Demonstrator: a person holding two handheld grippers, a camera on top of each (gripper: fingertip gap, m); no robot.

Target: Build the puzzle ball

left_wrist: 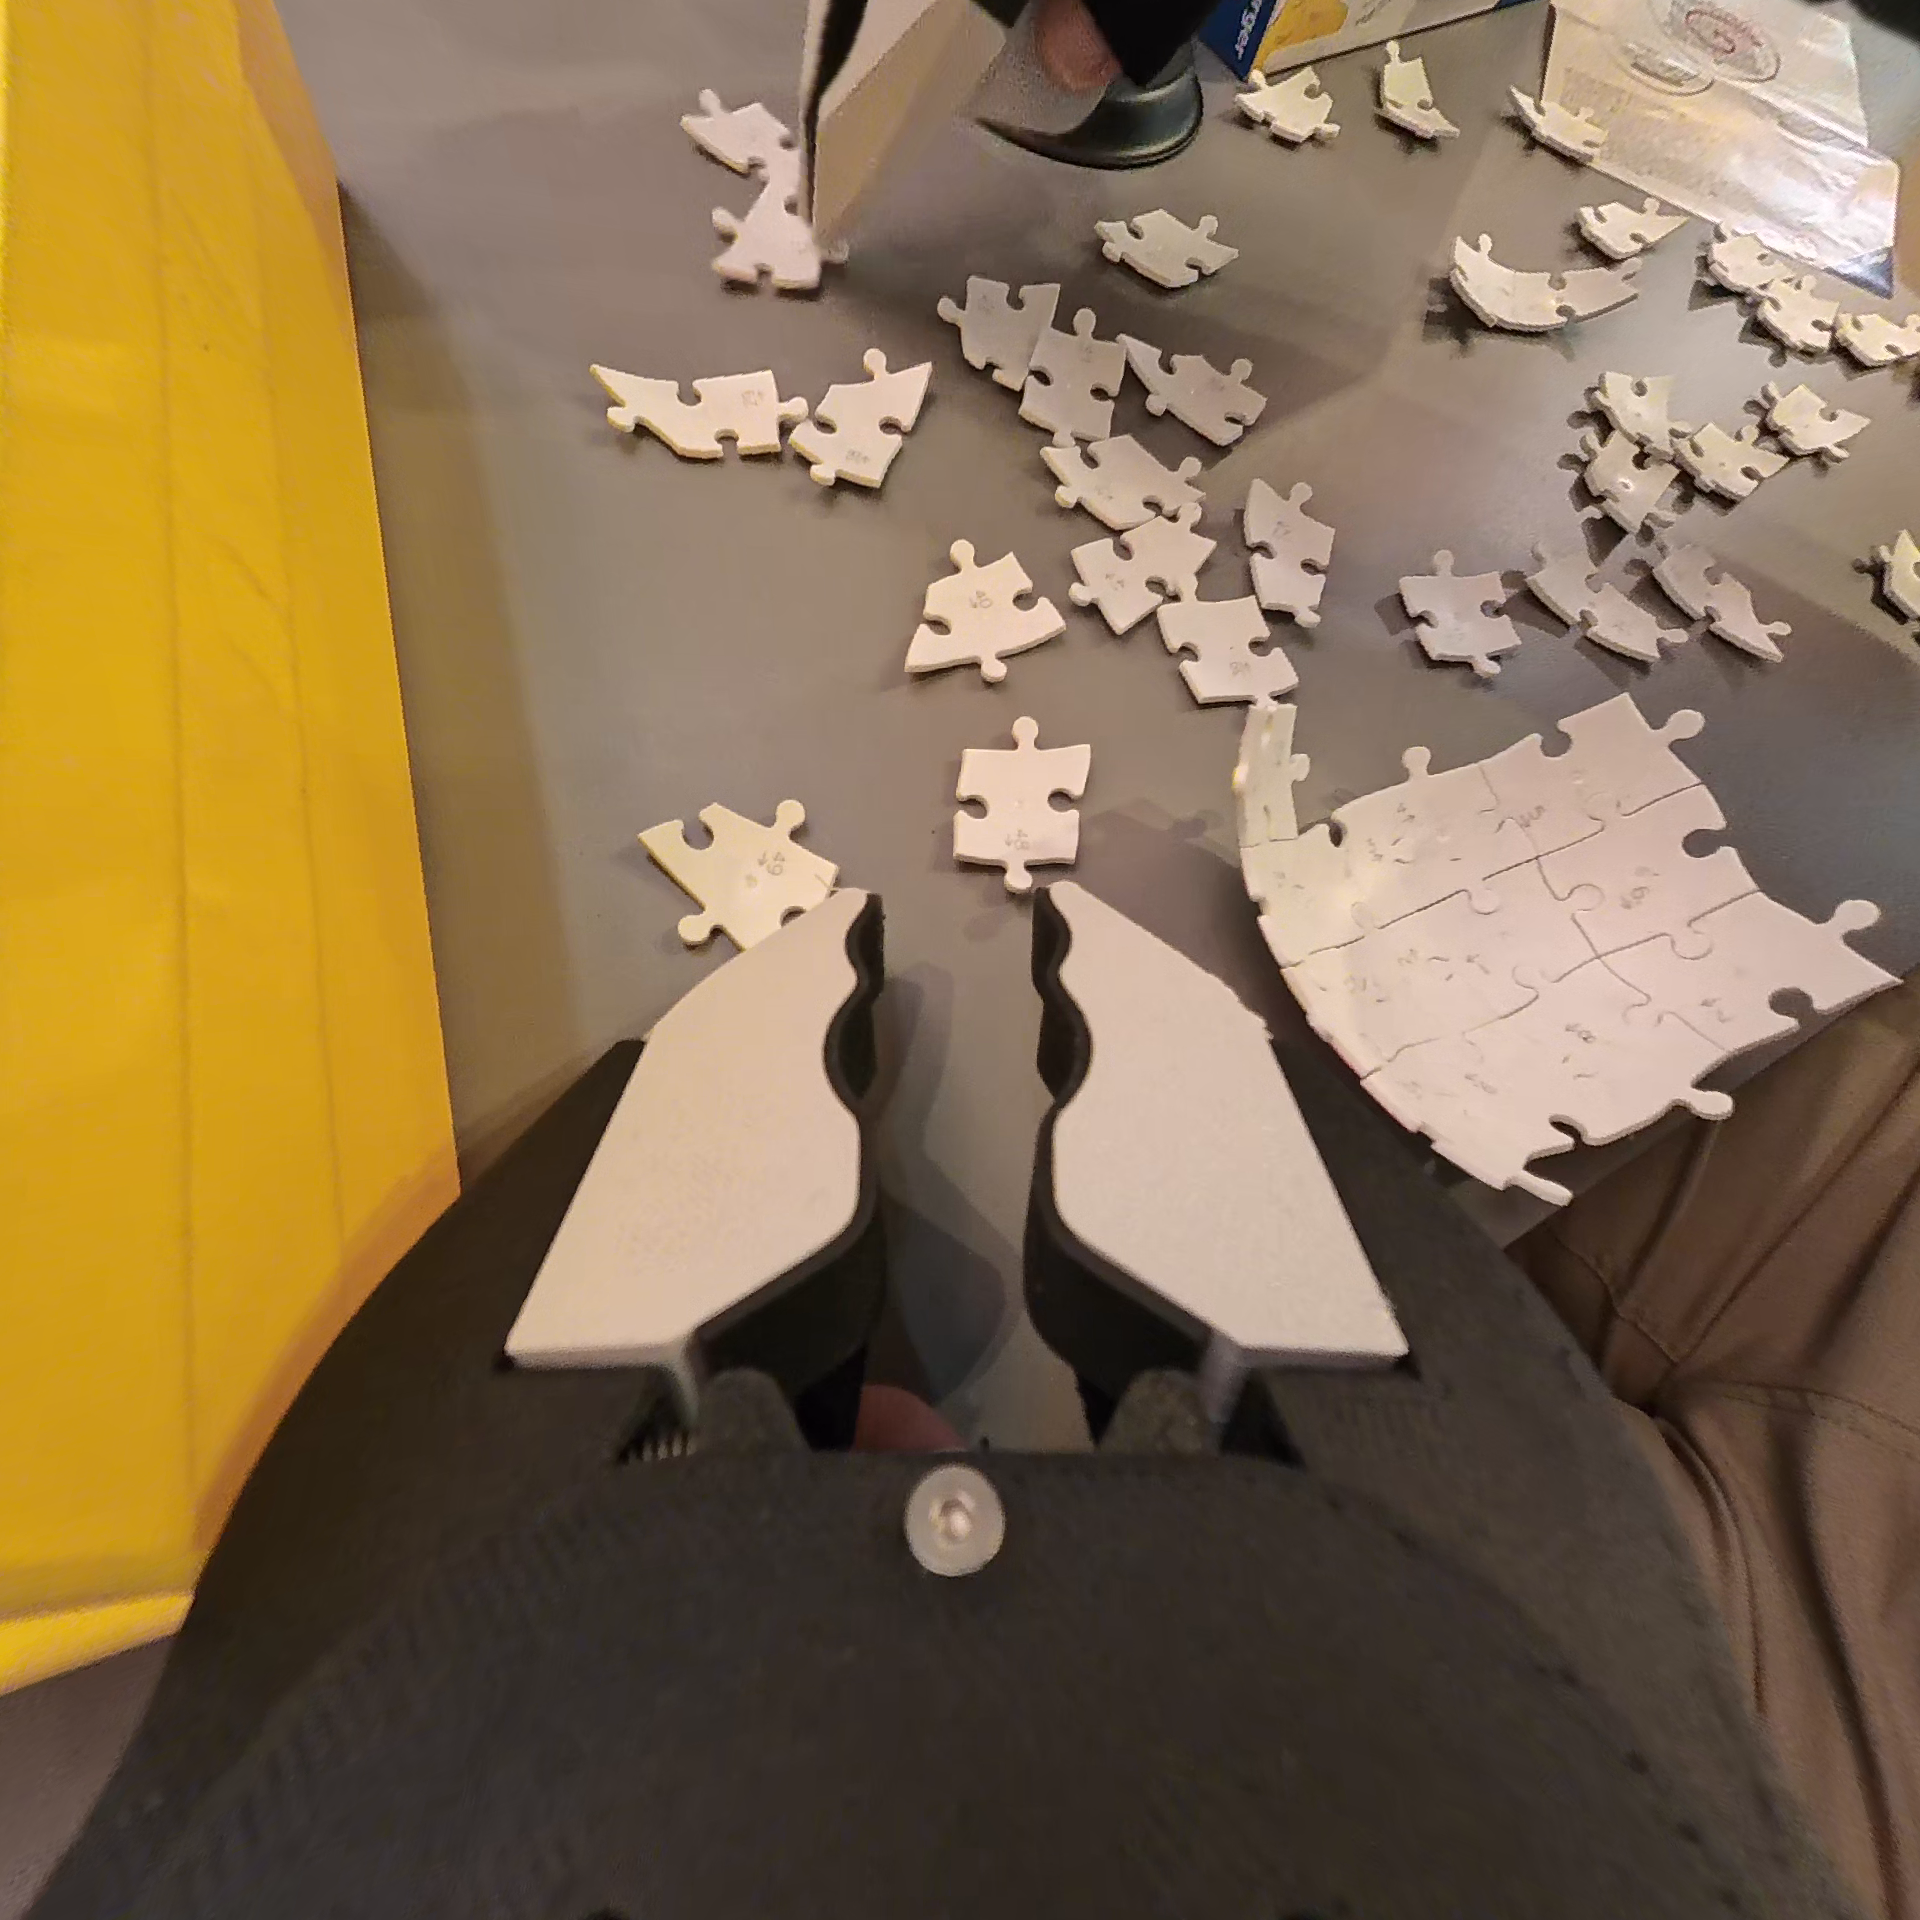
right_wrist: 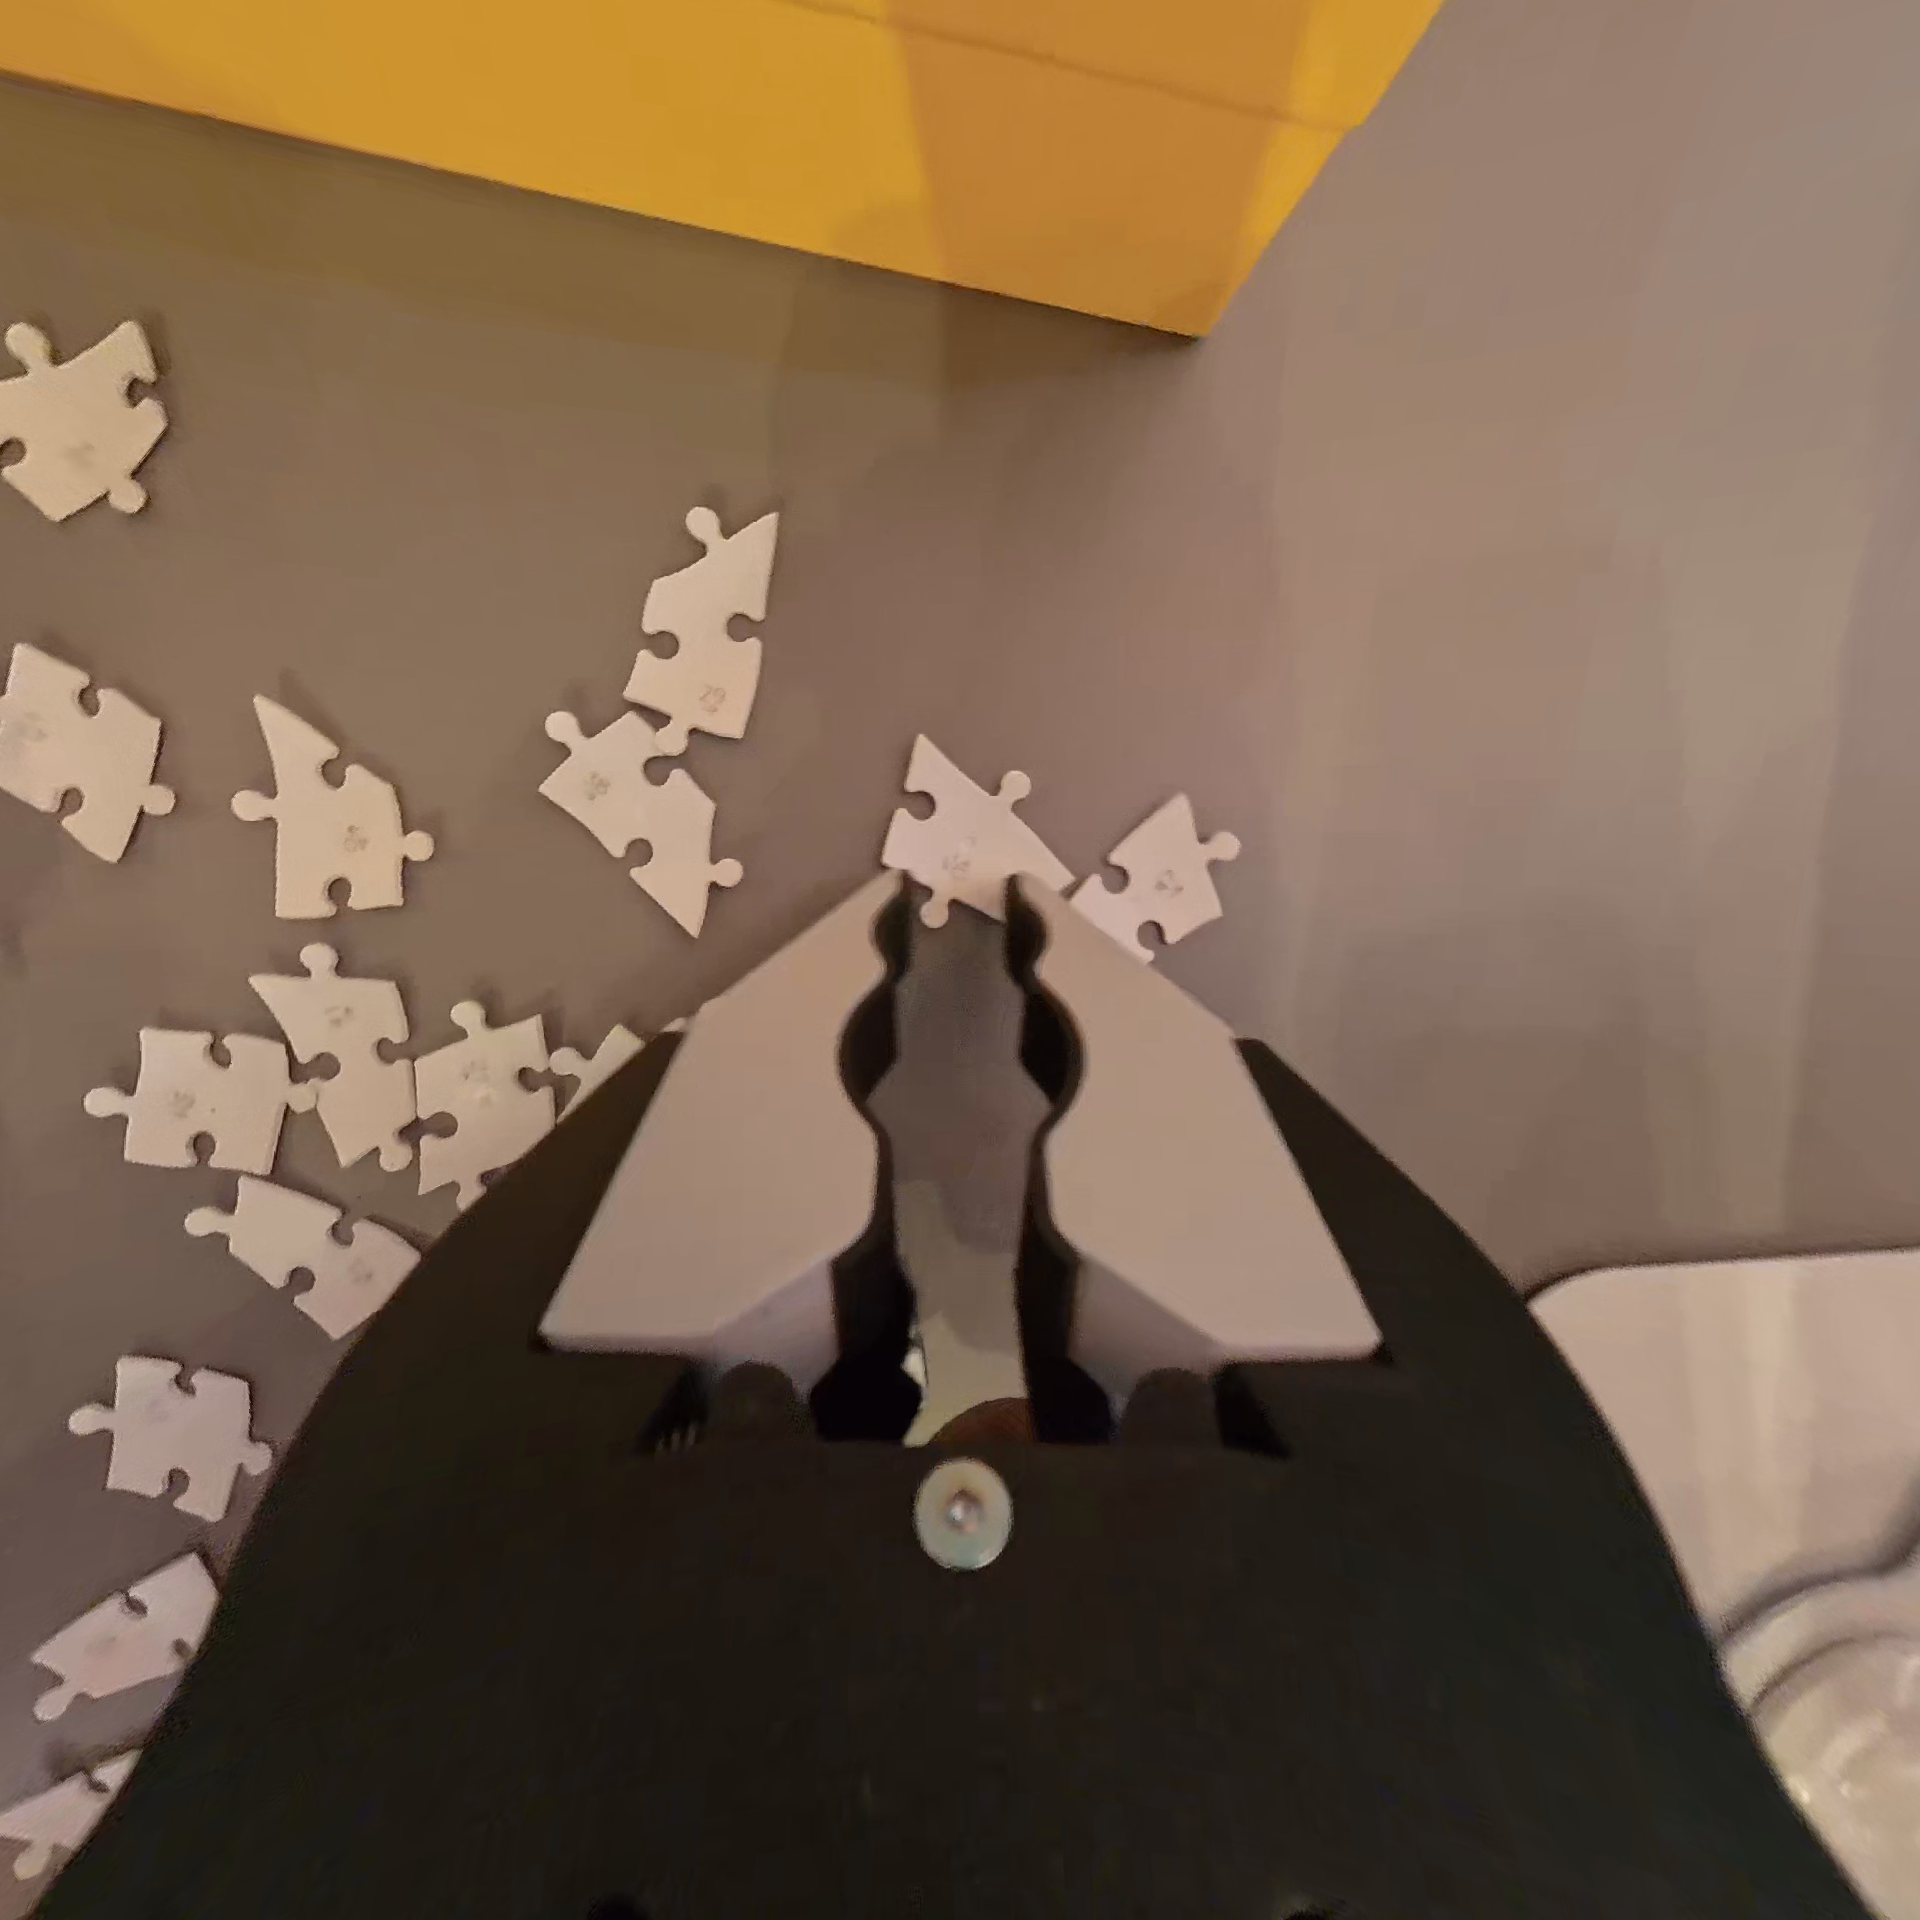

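Several white puzzle pieces lie scattered on the grey table (left_wrist: 644,644). A curved, joined section of the ball (left_wrist: 1558,935) lies right of my left gripper (left_wrist: 956,912), which is open and empty just above the table. One loose piece (left_wrist: 1018,805) sits just ahead of its tips and another (left_wrist: 743,868) by its left finger. My right gripper (right_wrist: 958,902) has its jaws narrowed on the near edge of a puzzle piece (right_wrist: 961,831) lying on the table. A second piece (right_wrist: 1158,878) touches that one on the right. The right gripper also shows far off in the left wrist view (left_wrist: 831,197).
A yellow bin (left_wrist: 156,727) stands along the left; it also shows in the right wrist view (right_wrist: 1039,156), behind the gripped piece. A puzzle box (left_wrist: 1351,31) and a clear plastic bag (left_wrist: 1714,114) lie at the far right. A khaki sleeve (left_wrist: 1714,1403) is near right. My right fingertips sit around 20 cm from my left ones.
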